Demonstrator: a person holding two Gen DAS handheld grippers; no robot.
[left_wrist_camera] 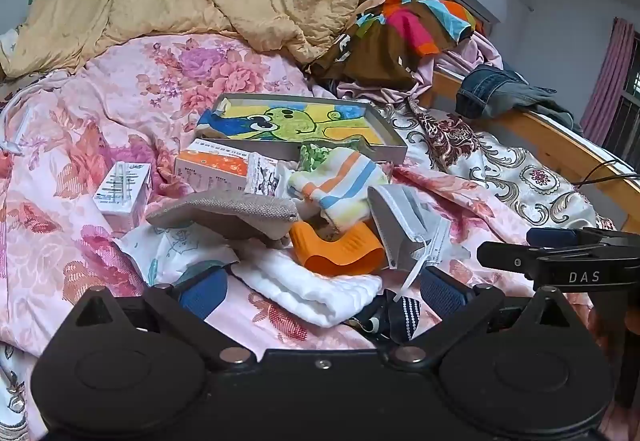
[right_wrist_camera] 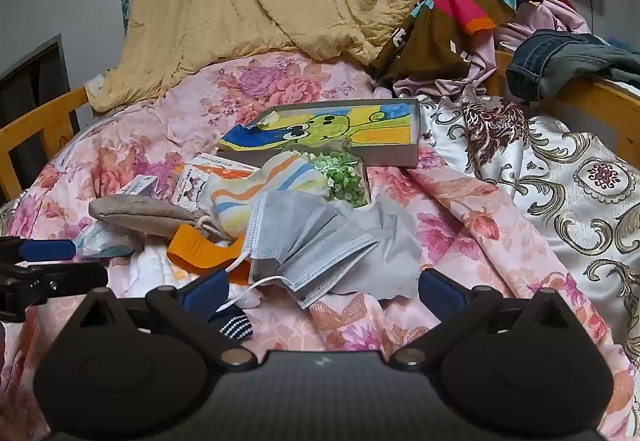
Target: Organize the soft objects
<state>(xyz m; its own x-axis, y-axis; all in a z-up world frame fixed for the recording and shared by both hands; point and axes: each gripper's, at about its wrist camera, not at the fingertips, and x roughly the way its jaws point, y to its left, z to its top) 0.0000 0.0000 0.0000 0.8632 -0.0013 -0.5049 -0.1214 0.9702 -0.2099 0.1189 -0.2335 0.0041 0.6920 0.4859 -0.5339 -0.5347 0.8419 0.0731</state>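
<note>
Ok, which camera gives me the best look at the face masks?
The right wrist view: the face masks lie fanned out, centred just ahead of the open jaws. The left wrist view shows the face masks edge-on at the pile's right side.

White letters "DAS" stand on the black plastic body of the right gripper (left_wrist_camera: 560, 253); print on the small cardboard boxes (left_wrist_camera: 124, 193) left of it is too small to read
</note>
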